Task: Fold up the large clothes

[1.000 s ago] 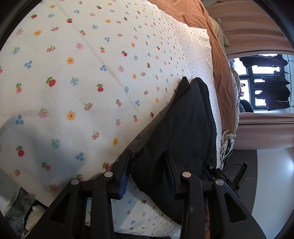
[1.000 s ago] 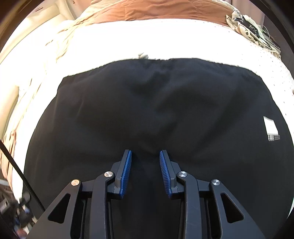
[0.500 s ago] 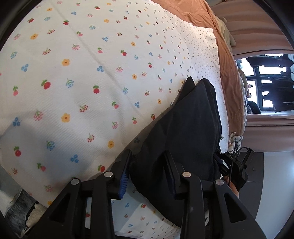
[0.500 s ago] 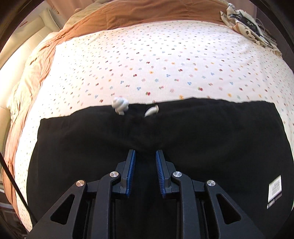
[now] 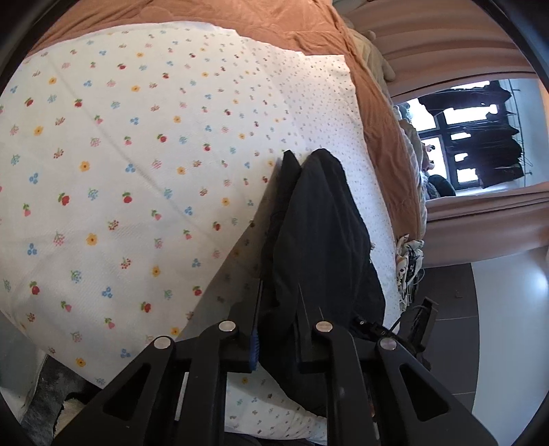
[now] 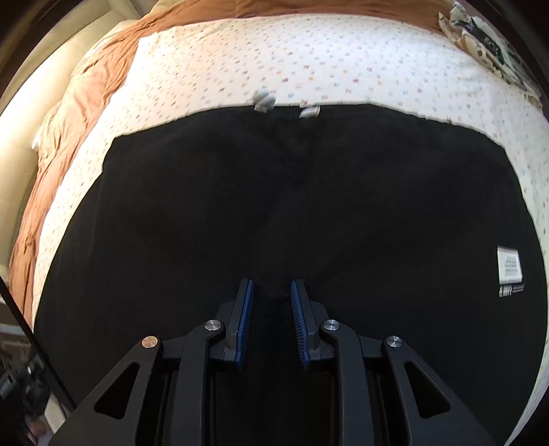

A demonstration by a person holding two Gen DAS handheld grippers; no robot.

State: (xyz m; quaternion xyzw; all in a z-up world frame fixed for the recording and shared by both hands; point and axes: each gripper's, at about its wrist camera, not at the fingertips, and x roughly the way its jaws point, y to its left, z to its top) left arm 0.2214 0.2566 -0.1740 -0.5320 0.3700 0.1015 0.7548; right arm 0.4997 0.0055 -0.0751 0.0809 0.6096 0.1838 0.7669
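Left wrist view: left gripper (image 5: 278, 308) low centre of frame, its two fingers clamped on a bunched fold of the black garment (image 5: 326, 233). The cloth rises between them and runs toward the centre right as a raised ridge, lifted off the bed. Left half of the frame is flowered sheet (image 5: 120, 171), flat, wide and bare up to the brown blanket (image 5: 240, 20) along the top edge. A shadow lies on the sheet just left of the garment's edge. Right of the garment a narrow strip of sheet, then the mattress edge, then dark floor (image 5: 446, 291) at lower right; window (image 5: 463, 137) and curtain at right. Right wrist view: right gripper (image 6: 272, 308) bottom centre, fingers parted, a gap between the blue pads (image 6: 245, 322), no cloth visibly pinched; the garment lies below them. Here the black garment (image 6: 274, 206) spreads flat across the middle and lower frame, its far edge straight across the upper third, two pale drawstring ends (image 6: 264, 99) at that edge. White label (image 6: 509, 266) near the right edge. Sheet (image 6: 308, 58) beyond is bare.
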